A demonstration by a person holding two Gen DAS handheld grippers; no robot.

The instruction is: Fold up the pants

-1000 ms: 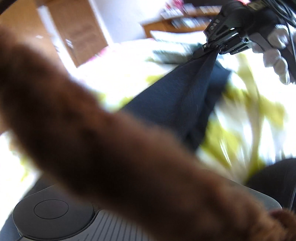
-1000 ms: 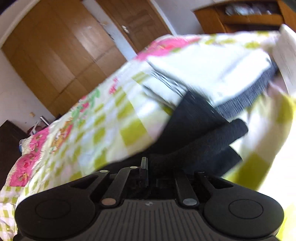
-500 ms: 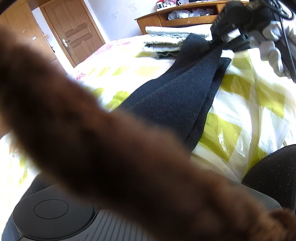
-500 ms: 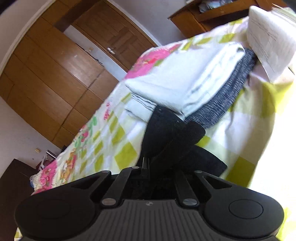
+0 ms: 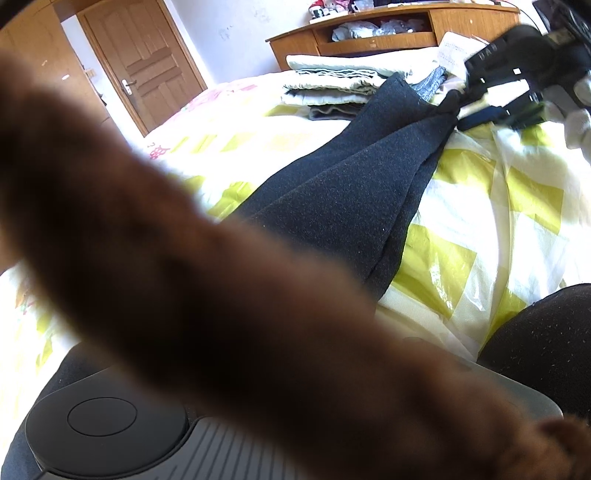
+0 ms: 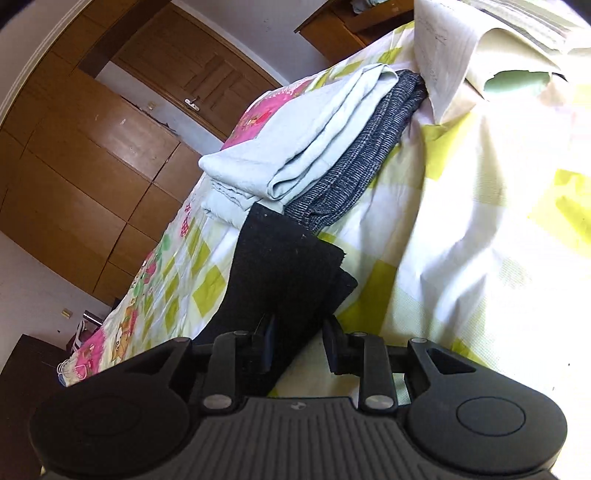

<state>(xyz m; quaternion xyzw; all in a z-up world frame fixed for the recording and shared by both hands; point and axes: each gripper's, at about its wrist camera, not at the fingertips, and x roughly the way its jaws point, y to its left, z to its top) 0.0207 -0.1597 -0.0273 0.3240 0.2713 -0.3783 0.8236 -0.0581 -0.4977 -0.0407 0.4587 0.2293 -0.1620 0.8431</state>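
Nearest to the left wrist camera, a blurred brown furry sleeve crosses almost the whole view and hides the left gripper's fingers; only the dark housing shows beneath it, so I cannot tell whether that gripper is parted or closed, or whether it holds anything.

Past the sleeve, the dark pants lie stretched along the bed, on a quilt of yellow-green and white squares under a clear plastic cover. They run as a long, narrow band of overlapped layers, away from the left gripper toward the right gripper at the far end. There the cloth narrows to a bunched tip that sits right at the right gripper's fingers.

From the right wrist camera, the right gripper has its two fingers standing apart. The pants lie on the bed ahead of it, with a part reaching back between the fingers and against the left-hand one; the right-hand finger is clear of the cloth.

Just beyond the far edge of the pants sits a stack of folded clothes, pale blue over dark knit, touching or nearly touching the pants. Further off stand a wooden door and a wooden shelf.
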